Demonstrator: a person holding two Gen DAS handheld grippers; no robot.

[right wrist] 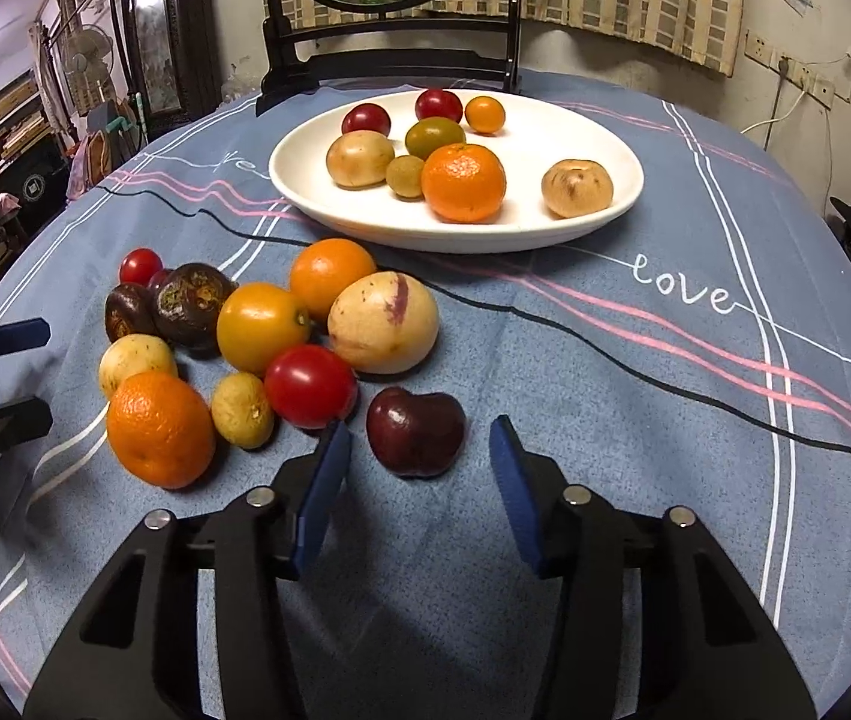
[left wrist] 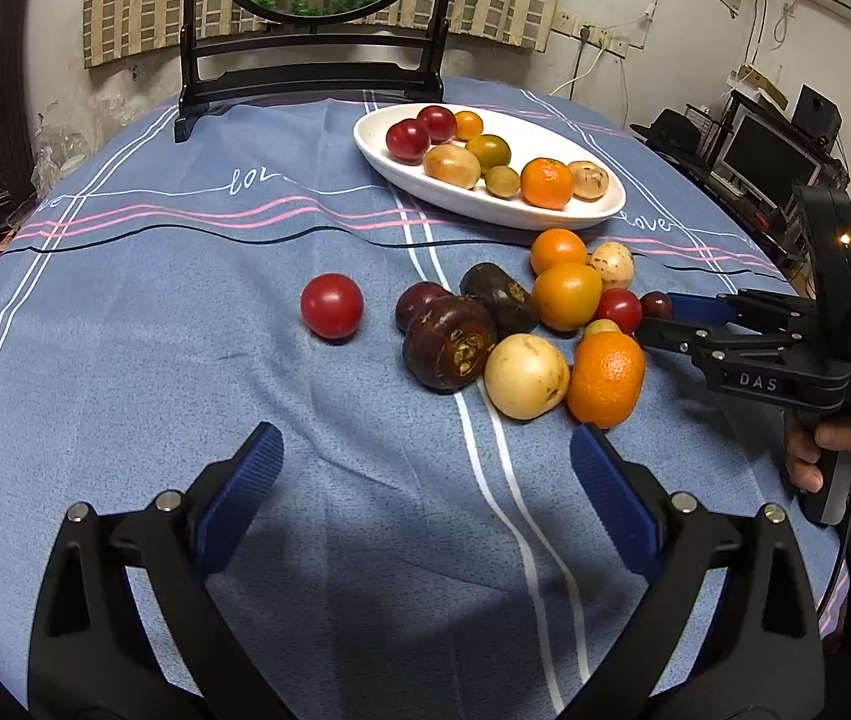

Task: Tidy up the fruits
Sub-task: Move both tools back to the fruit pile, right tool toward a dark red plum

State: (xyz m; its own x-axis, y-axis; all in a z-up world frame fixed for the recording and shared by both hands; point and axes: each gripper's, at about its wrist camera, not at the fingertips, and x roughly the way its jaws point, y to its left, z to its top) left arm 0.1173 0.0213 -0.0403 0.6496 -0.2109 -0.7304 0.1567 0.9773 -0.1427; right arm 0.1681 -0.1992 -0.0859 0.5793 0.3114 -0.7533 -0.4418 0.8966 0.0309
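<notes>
A white oval plate point(left wrist: 545, 216) point(right wrist: 581, 120) at the back of the table holds several fruits. A loose pile of fruits lies in front of it: oranges point(left wrist: 605, 378) point(right wrist: 160, 429), dark purple fruits point(left wrist: 448, 341), pale yellow fruits point(left wrist: 526, 375) and red tomatoes point(right wrist: 309, 385). One red tomato point(left wrist: 331, 305) lies apart at the left. My right gripper point(right wrist: 419, 441) is open, its blue pads either side of a dark red cherry point(right wrist: 415, 429) point(left wrist: 656, 303) on the cloth. My left gripper point(left wrist: 425, 450) is open and empty, just short of the pile.
A blue striped tablecloth point(left wrist: 185, 360) covers the round table. A black wooden stand with a round fish picture point(left wrist: 317, 60) stands at the back edge. Shelves and electronics point(left wrist: 767, 150) crowd the right side of the room.
</notes>
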